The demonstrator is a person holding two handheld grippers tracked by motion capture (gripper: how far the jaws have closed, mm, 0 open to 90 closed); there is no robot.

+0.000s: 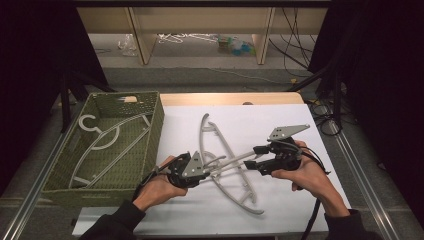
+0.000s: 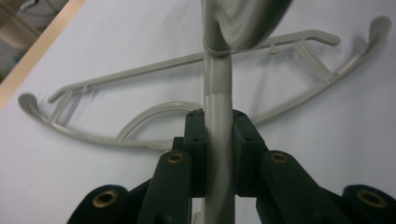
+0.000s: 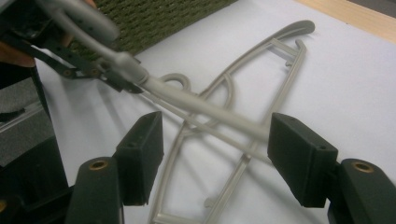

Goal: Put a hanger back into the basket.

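Observation:
My left gripper (image 1: 207, 167) (image 2: 218, 126) is shut on a grey plastic hanger (image 1: 235, 161) (image 2: 218, 93) and holds it just above the white table. The hanger's free end reaches rightward into my right gripper (image 1: 257, 157) (image 3: 215, 140). That gripper is open, its jaws standing wide on either side of the held hanger (image 3: 210, 109) without touching it. A second grey hanger (image 1: 245, 192) (image 2: 154, 70) (image 3: 261, 60) lies flat on the table underneath. The right gripper view shows the left gripper (image 3: 93, 70) at upper left.
A green woven basket (image 1: 155, 130) (image 3: 154, 18) stands at the table's left side with another grey hanger (image 1: 107, 140) inside. The white table cover (image 1: 280, 200) has bare room to the right and front. Shelving and cables lie beyond the far edge.

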